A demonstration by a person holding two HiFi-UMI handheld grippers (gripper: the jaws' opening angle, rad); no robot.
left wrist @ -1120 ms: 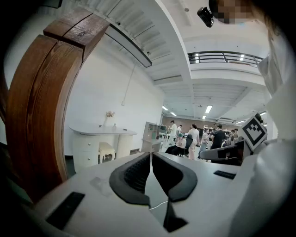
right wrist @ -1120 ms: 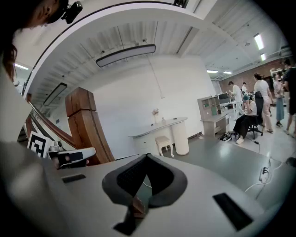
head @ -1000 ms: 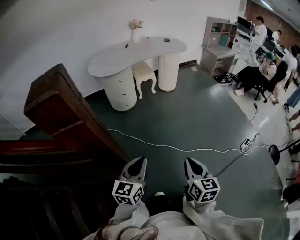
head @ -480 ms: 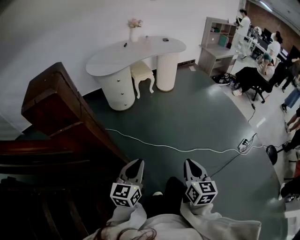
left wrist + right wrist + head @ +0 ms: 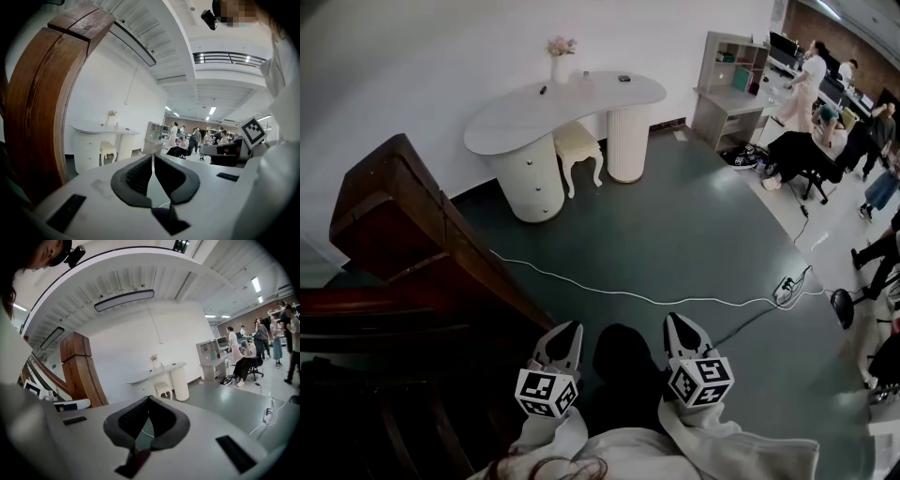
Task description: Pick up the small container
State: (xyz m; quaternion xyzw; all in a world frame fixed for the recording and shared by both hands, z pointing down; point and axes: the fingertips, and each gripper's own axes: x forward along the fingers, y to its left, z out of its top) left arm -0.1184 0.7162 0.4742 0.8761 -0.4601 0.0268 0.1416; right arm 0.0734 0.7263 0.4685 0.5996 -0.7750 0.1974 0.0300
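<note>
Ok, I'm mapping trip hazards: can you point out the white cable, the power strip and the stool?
white cable (image 5: 628, 296), head view, mid-run on the floor.
power strip (image 5: 786, 287), head view, its white body.
stool (image 5: 578, 139), head view, its seat.

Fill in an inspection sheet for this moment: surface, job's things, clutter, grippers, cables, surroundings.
Surface: grey-green floor; a white curved table stands far off by the wall.
Job's things: nothing seen; the small dark items on the table are too small to tell.
Clutter: vase of pink flowers on the table; white stool between its two pedestals.
Grippers: left gripper and right gripper both shut, nothing between the jaws, held low side by side.
Cables: thin white cable across the floor; power strip at the right.
Surroundings: dark wooden stair post at the left; grey shelf unit and people at the right.
</note>
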